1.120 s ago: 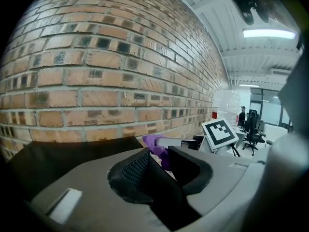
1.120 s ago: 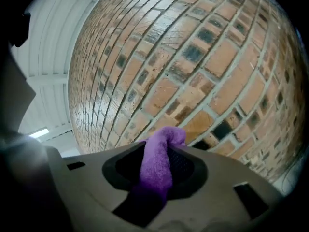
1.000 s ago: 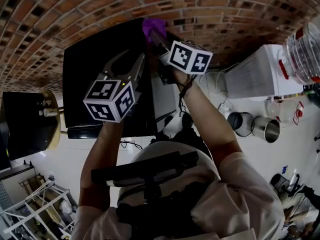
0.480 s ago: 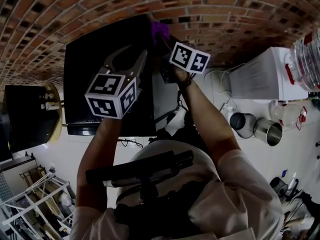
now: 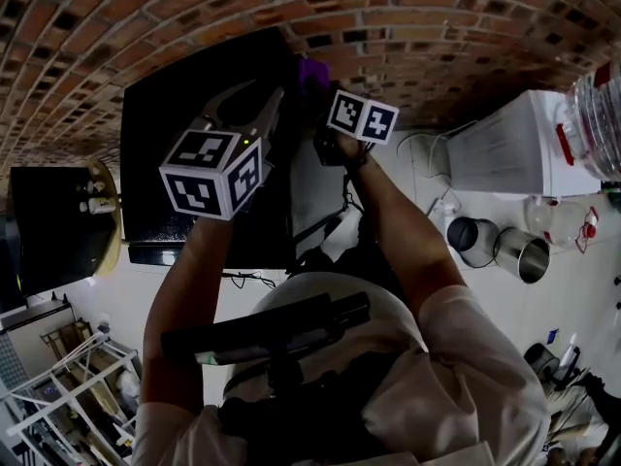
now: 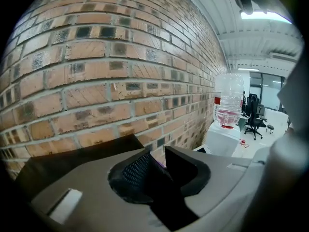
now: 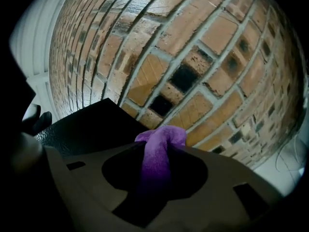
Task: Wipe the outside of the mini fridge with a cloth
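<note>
One cloth [image 7: 162, 138] in right tongs [image 7: 160, 152]; one mini fridge [image 5: 189, 115].

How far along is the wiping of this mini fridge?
Done: the right tool is shut on the purple cloth. In hand: it holds the cloth at the black mini fridge, at its far right corner by the brick wall; contact is unclear. Remaining: no panel shows wipe marks, so which faces remain is unclear.

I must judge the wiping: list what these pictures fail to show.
- Head view: whether the purple cloth touches the mini fridge; the right gripper hides it.
- Right gripper view: the cloth's lower end, lost in shadow between the fingers.
- Every view: dirt on the fridge, too dark.
</note>
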The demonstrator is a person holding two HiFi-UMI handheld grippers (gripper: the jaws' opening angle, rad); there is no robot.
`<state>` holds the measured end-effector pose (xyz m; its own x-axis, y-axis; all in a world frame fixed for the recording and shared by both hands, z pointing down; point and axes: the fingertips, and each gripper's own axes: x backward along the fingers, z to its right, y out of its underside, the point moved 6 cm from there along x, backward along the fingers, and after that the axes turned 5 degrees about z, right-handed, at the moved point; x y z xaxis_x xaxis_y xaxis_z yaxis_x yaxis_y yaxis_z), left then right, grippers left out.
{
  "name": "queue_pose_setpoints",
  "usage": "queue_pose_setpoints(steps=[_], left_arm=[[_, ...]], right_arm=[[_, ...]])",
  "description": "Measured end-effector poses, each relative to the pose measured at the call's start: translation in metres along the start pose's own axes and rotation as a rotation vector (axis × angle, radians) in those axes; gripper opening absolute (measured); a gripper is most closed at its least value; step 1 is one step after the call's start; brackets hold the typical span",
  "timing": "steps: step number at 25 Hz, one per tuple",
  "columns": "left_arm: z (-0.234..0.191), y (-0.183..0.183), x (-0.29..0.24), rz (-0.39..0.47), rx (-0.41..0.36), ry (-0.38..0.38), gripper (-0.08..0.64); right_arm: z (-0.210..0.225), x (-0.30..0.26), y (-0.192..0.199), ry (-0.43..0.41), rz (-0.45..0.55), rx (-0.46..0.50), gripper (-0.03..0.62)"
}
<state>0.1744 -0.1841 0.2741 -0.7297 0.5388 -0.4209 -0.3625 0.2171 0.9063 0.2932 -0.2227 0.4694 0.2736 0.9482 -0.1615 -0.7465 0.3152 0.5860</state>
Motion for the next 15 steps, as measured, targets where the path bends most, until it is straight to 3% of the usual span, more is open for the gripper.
queue_pose_setpoints(steps=[15], left_arm=[[0.003,0.002,-0.004,-0.068,-0.045,-0.012,0.100]], right_arm=[[0.078,-0.015,0.063,0.157,-0.141,-0.065,0.137]])
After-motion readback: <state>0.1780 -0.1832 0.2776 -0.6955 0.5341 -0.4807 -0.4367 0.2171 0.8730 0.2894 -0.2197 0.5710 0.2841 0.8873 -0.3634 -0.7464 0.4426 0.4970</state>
